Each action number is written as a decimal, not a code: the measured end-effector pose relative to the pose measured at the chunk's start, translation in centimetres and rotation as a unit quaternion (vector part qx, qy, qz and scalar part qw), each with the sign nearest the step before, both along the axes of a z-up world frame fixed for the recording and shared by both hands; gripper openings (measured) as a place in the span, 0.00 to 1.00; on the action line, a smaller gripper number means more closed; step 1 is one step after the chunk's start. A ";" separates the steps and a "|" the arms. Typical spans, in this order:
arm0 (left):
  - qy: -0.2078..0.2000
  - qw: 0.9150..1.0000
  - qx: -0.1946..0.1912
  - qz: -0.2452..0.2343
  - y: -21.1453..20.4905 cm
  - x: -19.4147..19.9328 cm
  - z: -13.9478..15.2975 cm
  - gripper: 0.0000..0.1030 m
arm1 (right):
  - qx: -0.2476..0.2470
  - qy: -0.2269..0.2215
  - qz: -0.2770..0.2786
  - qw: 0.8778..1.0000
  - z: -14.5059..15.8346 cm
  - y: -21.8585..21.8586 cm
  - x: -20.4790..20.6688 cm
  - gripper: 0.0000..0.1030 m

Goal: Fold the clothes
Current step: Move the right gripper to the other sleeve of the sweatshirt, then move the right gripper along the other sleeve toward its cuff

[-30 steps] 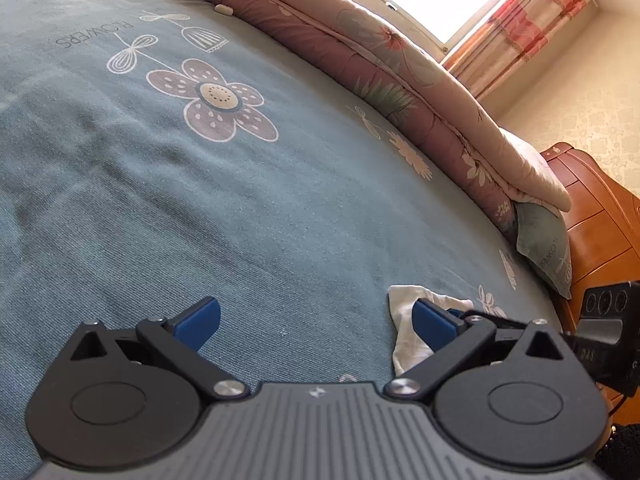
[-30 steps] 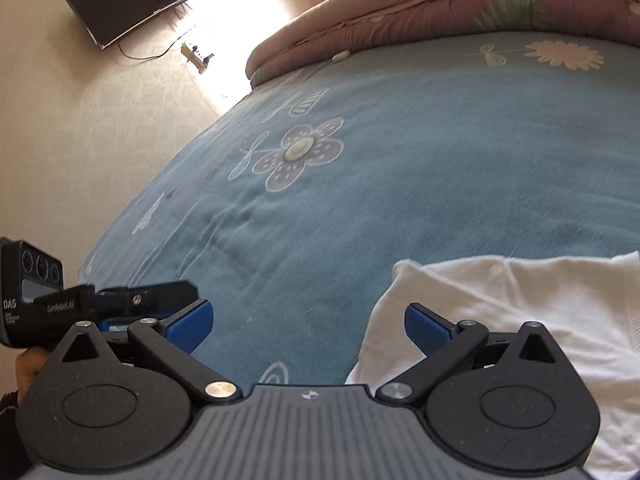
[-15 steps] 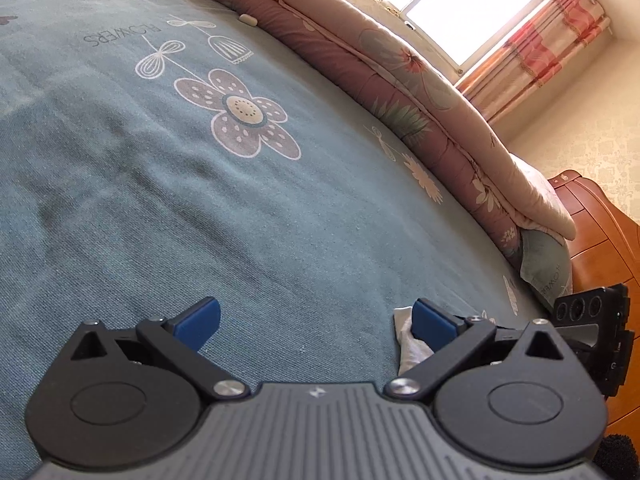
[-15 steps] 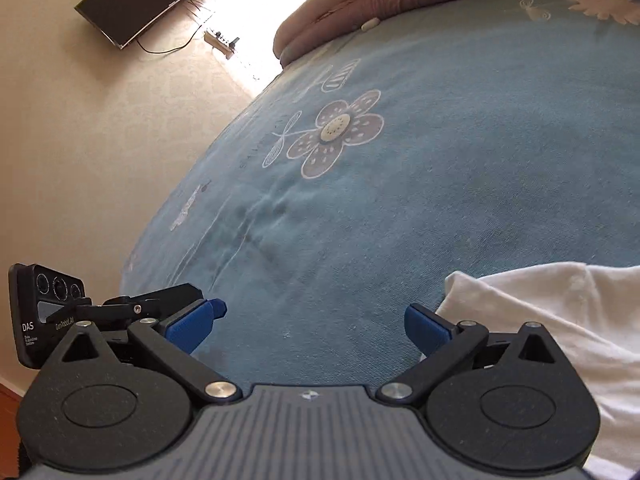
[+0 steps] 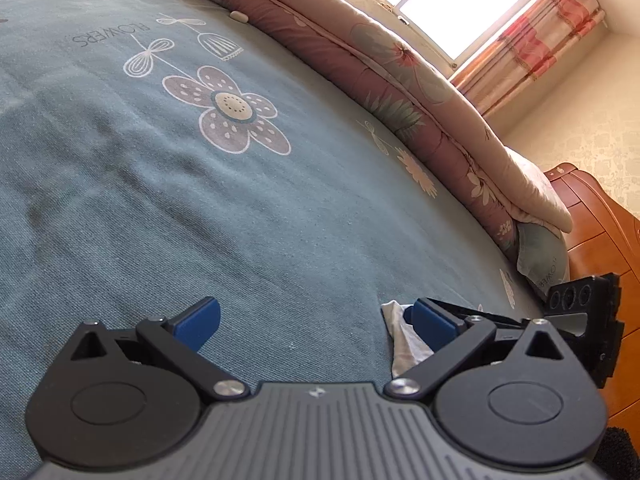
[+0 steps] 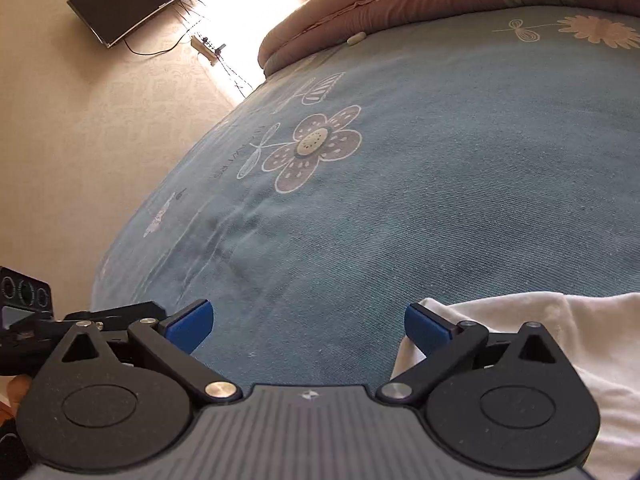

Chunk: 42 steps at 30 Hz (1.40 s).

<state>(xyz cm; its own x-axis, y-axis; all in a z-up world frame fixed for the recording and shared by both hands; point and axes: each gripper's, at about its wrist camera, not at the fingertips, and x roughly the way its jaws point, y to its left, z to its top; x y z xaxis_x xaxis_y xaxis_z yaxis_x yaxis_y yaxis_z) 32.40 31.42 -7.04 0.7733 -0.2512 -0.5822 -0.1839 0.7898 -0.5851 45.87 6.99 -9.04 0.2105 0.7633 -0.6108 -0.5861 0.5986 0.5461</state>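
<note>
A white garment lies crumpled on the blue flowered bedsheet at the lower right of the right wrist view, partly behind the right finger. My right gripper is open over bare sheet, with nothing between its blue pads. In the left wrist view only a small white corner of the garment shows beside the right pad. My left gripper is open too, above the sheet. Each view catches the other gripper at its edge: the right gripper and the left gripper.
A pink flowered quilt is heaped along the far side of the bed, with a pillow at its end. A wooden headboard stands at the right. A wall-mounted TV hangs beyond the bed's foot.
Both grippers have drawn back and to the left from the white garment, which takes up less of each view. Both have stayed open.
</note>
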 end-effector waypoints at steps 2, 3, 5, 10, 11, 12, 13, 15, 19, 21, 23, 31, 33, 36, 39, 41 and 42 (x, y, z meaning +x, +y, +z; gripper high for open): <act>0.000 1.000 0.005 -0.010 -0.7 0.1 0.2 0.98 | 0.002 0.012 0.002 1.000 0.0 -0.8 -1.3 1.00; 0.000 1.000 0.007 -0.014 -1.0 0.2 0.3 0.98 | 0.003 0.019 0.004 1.000 0.0 -1.3 -1.9 1.00; 0.001 0.999 0.016 -0.028 -2.0 0.2 0.5 0.98 | 0.006 0.031 0.006 0.999 0.0 -2.1 -3.1 1.00; 0.002 0.997 0.037 -0.067 -4.5 0.5 1.2 0.98 | 0.008 0.055 0.012 0.998 0.0 -4.0 -6.4 1.00; 0.002 0.996 0.039 -0.077 -5.1 0.5 1.3 0.98 | -0.005 0.030 0.015 0.999 0.4 -3.6 -7.3 1.00; 0.001 0.995 0.042 -0.088 -5.8 0.6 1.5 0.98 | -0.004 0.021 0.019 1.000 0.9 -3.7 -8.1 1.00; 0.000 0.994 0.046 -0.102 -6.4 0.5 1.6 0.98 | -0.006 0.011 0.022 1.000 1.4 -3.8 -9.0 1.00; -0.005 0.990 0.051 -0.128 -7.9 0.6 1.8 0.98 | -0.026 -0.017 0.022 0.999 2.6 -5.1 -11.3 1.00; -0.011 0.979 0.057 -0.194 -11.9 0.7 1.9 0.98 | -0.093 -0.059 0.002 0.994 3.7 -9.2 -15.8 1.00; -0.017 0.971 0.066 -0.230 -14.3 0.6 1.8 0.98 | -0.119 -0.061 -0.021 0.991 3.6 -11.8 -17.7 1.00; -0.032 0.963 0.079 -0.257 -16.5 0.4 1.9 0.98 | -0.118 -0.051 -0.054 0.990 3.2 -13.9 -18.8 1.00; 0.012 0.956 0.078 -0.284 -19.4 1.2 -1.2 0.98 | -0.114 -0.031 -0.171 0.978 2.4 -21.3 -22.3 1.00; 0.007 0.956 0.078 -0.282 -19.2 0.9 -0.9 0.98 | -0.123 -0.053 -0.187 0.973 3.1 -22.0 -21.7 1.00; -0.042 0.953 0.069 -0.293 -19.3 0.2 0.3 0.99 | -0.140 -0.097 -0.210 0.963 4.1 -22.5 -19.7 1.00; -0.022 0.953 0.061 -0.296 -19.7 1.0 -0.7 0.99 | -0.156 -0.136 -0.219 0.954 4.1 -21.9 -16.2 1.00; -0.006 0.953 0.059 -0.296 -19.6 1.3 -1.2 0.99 | -0.141 -0.144 -0.222 0.954 3.4 -21.7 -13.6 1.00; -0.002 0.953 0.058 -0.296 -19.5 1.4 -1.3 0.99 | -0.127 -0.139 -0.223 0.957 2.8 -21.9 -12.2 1.00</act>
